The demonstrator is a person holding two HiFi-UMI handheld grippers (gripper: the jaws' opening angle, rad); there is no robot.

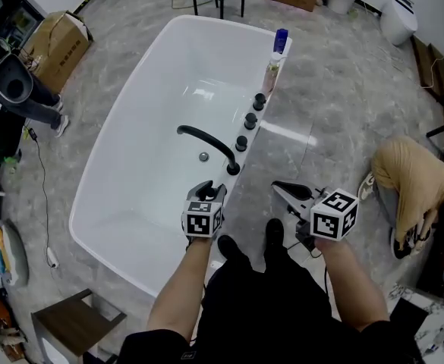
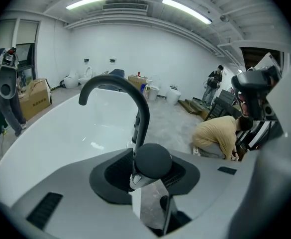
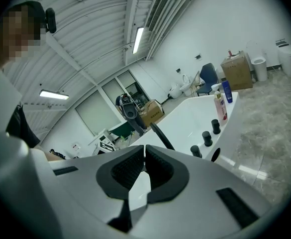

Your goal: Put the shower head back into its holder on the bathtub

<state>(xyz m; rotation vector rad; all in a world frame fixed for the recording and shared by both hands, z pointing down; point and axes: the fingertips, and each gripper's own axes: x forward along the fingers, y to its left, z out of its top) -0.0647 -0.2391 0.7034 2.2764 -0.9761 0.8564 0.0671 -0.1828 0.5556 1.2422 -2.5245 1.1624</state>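
The white bathtub (image 1: 130,150) fills the middle of the head view, with a black curved spout (image 1: 206,139) and three black knobs (image 1: 250,120) on its right rim. My left gripper (image 1: 209,190) hangs over that rim just in front of the spout's base. In the left gripper view its pads (image 2: 116,176) sit against both sides of the shower head (image 2: 153,159), a black rounded top on a chrome stem, so my left gripper (image 2: 147,172) is shut on it. The spout (image 2: 120,86) arches right behind. My right gripper (image 1: 286,192) (image 3: 144,166) is shut and empty over the floor.
A blue bottle (image 1: 281,40) and a pink one (image 1: 272,74) stand at the rim's far end. A person in a tan top (image 1: 407,177) crouches on the floor at right. A wooden stool (image 1: 77,324) stands near left, a cardboard box (image 1: 58,48) far left.
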